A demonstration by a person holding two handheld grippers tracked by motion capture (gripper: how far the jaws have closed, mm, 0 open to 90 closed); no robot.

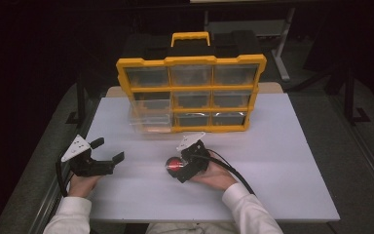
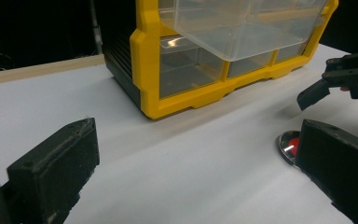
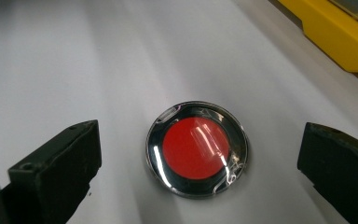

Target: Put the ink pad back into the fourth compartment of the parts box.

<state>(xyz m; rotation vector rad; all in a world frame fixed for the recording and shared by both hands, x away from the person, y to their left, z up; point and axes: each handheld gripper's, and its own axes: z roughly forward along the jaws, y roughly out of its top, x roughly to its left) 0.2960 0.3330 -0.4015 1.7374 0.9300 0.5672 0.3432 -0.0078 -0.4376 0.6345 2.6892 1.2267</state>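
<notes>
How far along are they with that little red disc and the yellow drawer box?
One clear drawer of the yellow organizer already stands pulled out. In hand: the right hand-held gripper is open around the red disc, which lies on the table, not yet gripped. Lifting it is left, perhaps into that drawer. The left hand-held gripper is open.

So there's a little round disc point(image 3: 196, 148) lying flat on the white table point(image 1: 282, 161), red in the middle with a shiny chrome rim and a clear domed cover that's catching glare. It's sitting near the front, a bit left of centre. Farther back a yellow organizer point(image 1: 191, 92) with a black back is standing upright, its yellow handle sticking up on top, showing three rows of clear drawers. One drawer point(image 1: 150, 115) at the left is sticking out, pulled towards the near side.
</notes>
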